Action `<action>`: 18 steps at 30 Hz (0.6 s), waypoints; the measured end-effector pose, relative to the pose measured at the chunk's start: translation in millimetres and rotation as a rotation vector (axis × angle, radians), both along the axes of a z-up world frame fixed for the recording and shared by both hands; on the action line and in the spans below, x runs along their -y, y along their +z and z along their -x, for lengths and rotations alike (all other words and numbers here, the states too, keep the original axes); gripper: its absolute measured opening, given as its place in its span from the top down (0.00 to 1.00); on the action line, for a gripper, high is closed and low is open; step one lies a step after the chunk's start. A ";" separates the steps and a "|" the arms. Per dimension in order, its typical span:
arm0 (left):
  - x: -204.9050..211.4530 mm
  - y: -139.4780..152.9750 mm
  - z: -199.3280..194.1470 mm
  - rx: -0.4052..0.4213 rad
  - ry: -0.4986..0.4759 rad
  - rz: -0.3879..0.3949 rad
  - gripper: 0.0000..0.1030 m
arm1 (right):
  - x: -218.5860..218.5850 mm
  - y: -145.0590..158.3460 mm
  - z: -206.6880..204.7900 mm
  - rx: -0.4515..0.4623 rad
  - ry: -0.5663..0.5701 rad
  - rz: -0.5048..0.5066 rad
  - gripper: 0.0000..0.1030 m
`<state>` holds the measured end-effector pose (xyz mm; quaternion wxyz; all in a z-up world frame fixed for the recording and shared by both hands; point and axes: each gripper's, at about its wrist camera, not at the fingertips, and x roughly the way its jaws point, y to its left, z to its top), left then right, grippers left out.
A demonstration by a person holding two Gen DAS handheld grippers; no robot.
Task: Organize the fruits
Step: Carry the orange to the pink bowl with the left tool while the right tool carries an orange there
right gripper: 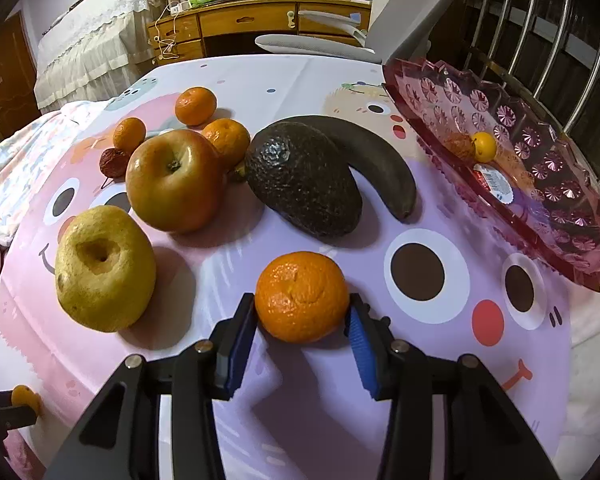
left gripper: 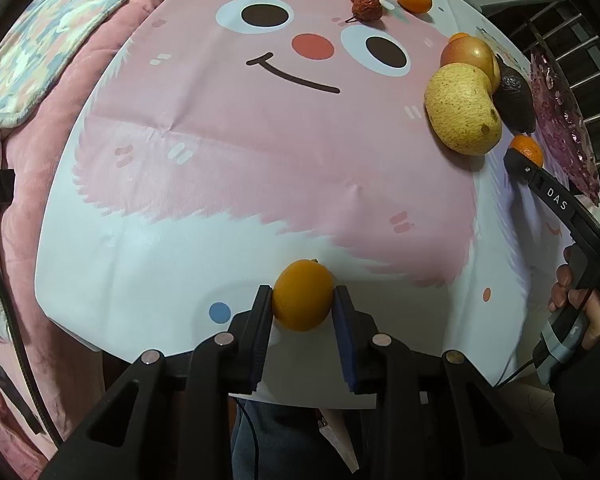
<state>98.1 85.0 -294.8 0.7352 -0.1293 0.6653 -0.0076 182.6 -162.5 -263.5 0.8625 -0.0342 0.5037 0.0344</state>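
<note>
Left gripper [left gripper: 303, 300] is clamped on a small smooth orange kumquat [left gripper: 303, 295], pads pressing both sides, near the table's near edge over the white part of the cartoon tablecloth [left gripper: 260, 152]; right gripper [right gripper: 302, 312] has a mandarin [right gripper: 302, 297] between its blue pads [right gripper: 360, 344], both pads touching the peel, fruit sitting on the cloth just in front of the avocado [right gripper: 304, 180]. Behind the avocado lies a dark banana [right gripper: 380, 164], curved around its right side. Left of the avocado stands an apple [right gripper: 176, 180], stem up, and nearer left a yellow pear [right gripper: 106, 268] just beside the apple. Behind the apple are three more mandarins [right gripper: 195, 106], and a shrivelled red fruit [right gripper: 114, 163] touches the smallest one. Pink glass plate [right gripper: 540, 184] sits tilted at the right edge, holding a small yellow-orange fruit [right gripper: 484, 147] beside a brownish one [right gripper: 460, 146], plus a sticker label showing through the glass. In the left view the right gripper's finger reaches the mandarin by the pear, with a hand [left gripper: 580, 304] on the handle at far right. A pink quilt [left gripper: 60, 92] lies left of the table; a chair [right gripper: 380, 36] and a wooden dresser [right gripper: 260, 20] stand behind
</note>
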 end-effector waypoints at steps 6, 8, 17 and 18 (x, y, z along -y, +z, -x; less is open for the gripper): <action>5.2 11.9 -5.3 0.025 -0.020 -0.003 0.73 | -1.3 6.4 5.7 -0.004 0.013 -0.018 0.57; 10.0 18.8 -10.6 0.042 -0.036 -0.004 0.73 | -2.8 11.1 10.1 -0.002 0.022 -0.028 0.57; 48.1 59.9 -39.3 0.135 -0.121 0.003 0.73 | 2.4 44.5 25.8 0.027 0.058 -0.070 0.57; 53.8 65.9 -42.9 0.149 -0.131 0.008 0.73 | 4.3 48.2 26.8 0.031 0.062 -0.073 0.57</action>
